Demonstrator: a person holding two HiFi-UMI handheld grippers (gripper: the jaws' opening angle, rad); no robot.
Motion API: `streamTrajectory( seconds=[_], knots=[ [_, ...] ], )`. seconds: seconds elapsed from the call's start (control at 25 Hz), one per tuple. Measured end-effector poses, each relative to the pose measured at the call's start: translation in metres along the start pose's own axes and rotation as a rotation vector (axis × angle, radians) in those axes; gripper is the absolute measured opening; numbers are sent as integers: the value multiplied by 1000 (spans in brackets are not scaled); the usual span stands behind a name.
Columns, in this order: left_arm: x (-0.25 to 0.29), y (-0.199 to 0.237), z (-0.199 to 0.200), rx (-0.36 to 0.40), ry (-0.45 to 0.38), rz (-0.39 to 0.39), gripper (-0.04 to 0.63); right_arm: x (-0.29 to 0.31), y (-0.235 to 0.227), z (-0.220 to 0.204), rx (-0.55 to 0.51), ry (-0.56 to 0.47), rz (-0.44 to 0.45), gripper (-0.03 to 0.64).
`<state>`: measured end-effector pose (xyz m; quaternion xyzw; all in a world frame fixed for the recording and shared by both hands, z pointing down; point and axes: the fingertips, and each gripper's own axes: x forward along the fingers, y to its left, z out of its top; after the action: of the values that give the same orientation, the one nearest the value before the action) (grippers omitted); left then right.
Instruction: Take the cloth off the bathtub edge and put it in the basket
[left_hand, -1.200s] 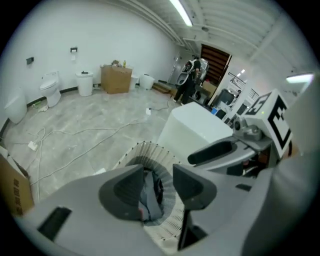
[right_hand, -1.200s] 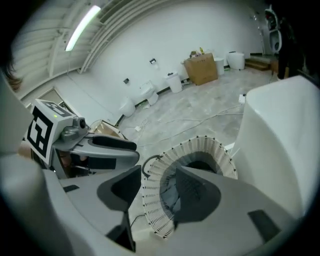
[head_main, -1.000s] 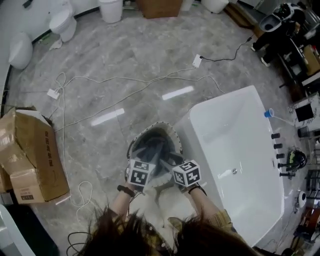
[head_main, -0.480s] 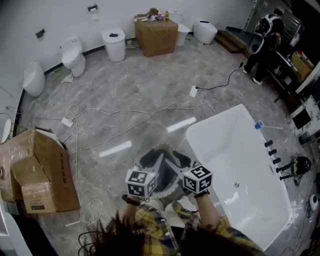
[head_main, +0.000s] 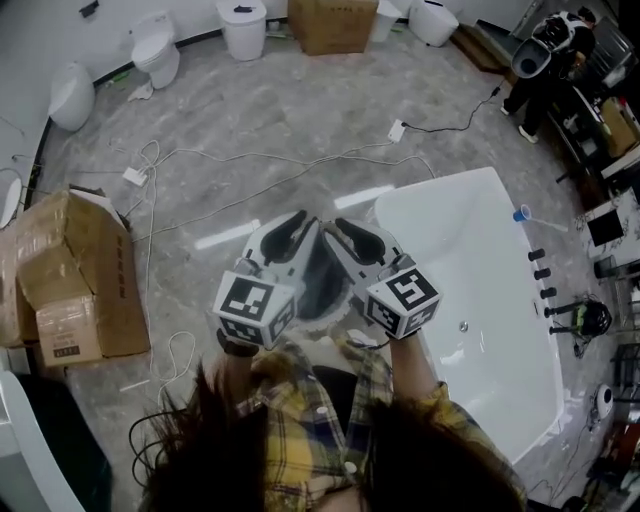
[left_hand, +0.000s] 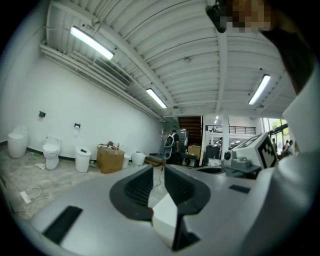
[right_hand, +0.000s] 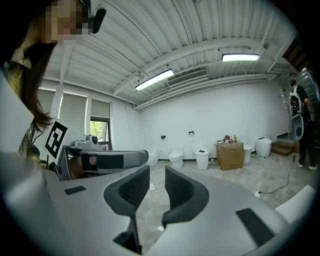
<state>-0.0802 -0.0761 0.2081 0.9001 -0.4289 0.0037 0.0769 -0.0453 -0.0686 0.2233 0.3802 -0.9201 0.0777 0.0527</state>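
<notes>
Both grippers are held high and close together in the head view, level, above the basket. My left gripper (head_main: 293, 222) (left_hand: 159, 172) has a narrow gap between its jaws and nothing in it. My right gripper (head_main: 352, 232) (right_hand: 156, 172) stands the same way, empty. Both pairs of jaws have just been closing. The round woven basket (head_main: 325, 318) sits on the floor beside the white bathtub (head_main: 440, 188), mostly hidden under the grippers. Dark grey cloth (head_main: 320, 285) shows inside it, between the two grippers.
A torn cardboard box (head_main: 75, 275) stands at the left. White cables (head_main: 200, 160) run over the marble floor. Toilets (head_main: 158, 52), a bin (head_main: 243, 25) and a brown box (head_main: 330, 20) line the far wall. A person (head_main: 548, 55) stands at the upper right near shelves.
Both grippers have risen from down in the basket to well above it, nearer the head camera, and levelled out. The cloth stays in the basket.
</notes>
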Motion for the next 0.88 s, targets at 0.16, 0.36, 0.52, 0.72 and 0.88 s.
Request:
streamTrajectory(
  seconds=[0.16, 0.36, 0.52, 0.72, 0.88],
  knots=[
    [-10, 0, 10, 29, -9, 13, 54, -3, 12, 21, -54, -50, 6, 50],
    [-18, -2, 22, 60, -45, 57, 34, -6, 22, 30, -58, -77, 47, 32],
    [-21, -5, 30, 41, -66, 52, 21, -5, 21, 25, -60, -57, 41, 20],
    [-24, -11, 31, 24, -58, 7, 18, -6, 20, 23, -70, -50, 49, 15],
    [-24, -13, 31, 21, -56, 3, 17, -8, 16, 22, -65, -28, 37, 15]
  ],
)
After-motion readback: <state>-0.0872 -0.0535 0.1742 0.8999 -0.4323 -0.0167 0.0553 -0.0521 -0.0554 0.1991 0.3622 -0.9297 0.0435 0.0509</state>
